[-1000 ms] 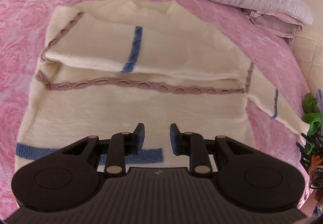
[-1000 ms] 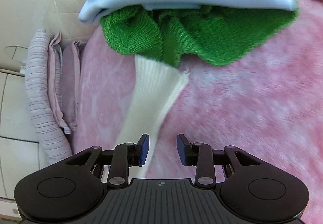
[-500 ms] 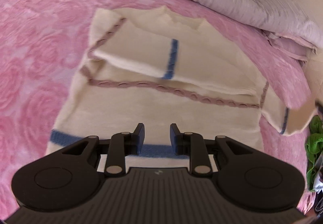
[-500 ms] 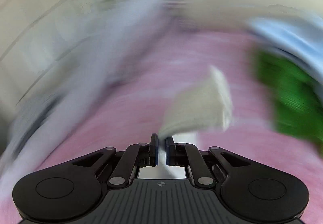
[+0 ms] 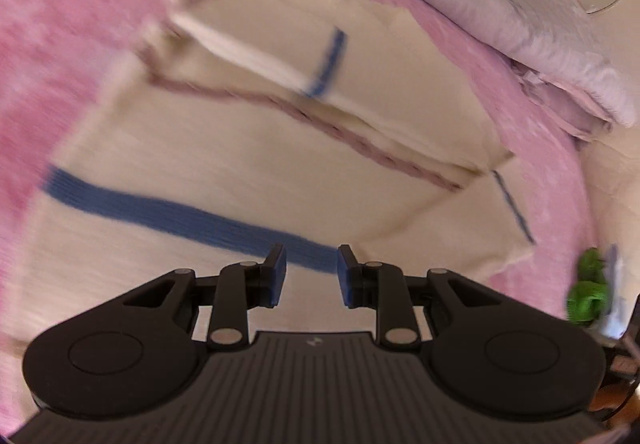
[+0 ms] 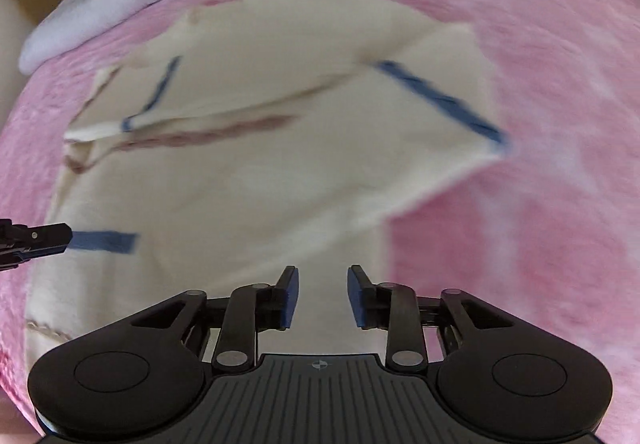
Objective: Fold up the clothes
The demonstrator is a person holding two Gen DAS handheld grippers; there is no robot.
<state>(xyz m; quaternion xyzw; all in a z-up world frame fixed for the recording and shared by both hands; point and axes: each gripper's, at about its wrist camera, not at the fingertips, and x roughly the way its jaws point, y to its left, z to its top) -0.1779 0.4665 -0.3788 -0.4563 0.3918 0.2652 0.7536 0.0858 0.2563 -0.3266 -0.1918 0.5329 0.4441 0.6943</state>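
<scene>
Cream sweater [image 6: 248, 179] on pink blanket [image 6: 540, 203]; both grippers [image 5: 311, 272] [image 6: 322, 296] spread, empty, green knit [image 5: 586, 296] nearby.

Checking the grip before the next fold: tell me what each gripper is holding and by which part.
Nothing is held. The left gripper and right gripper both stand open above the cream sweater, with nothing between the pads.

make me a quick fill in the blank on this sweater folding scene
1. The cream sweater lies on a ____ blanket.
2. The stripes on the sweater are ____.
3. The right gripper has ____ between its fingers.
4. At the right edge of the left wrist view lies a ____ knit.

Missing words: pink; blue; nothing; green
</scene>
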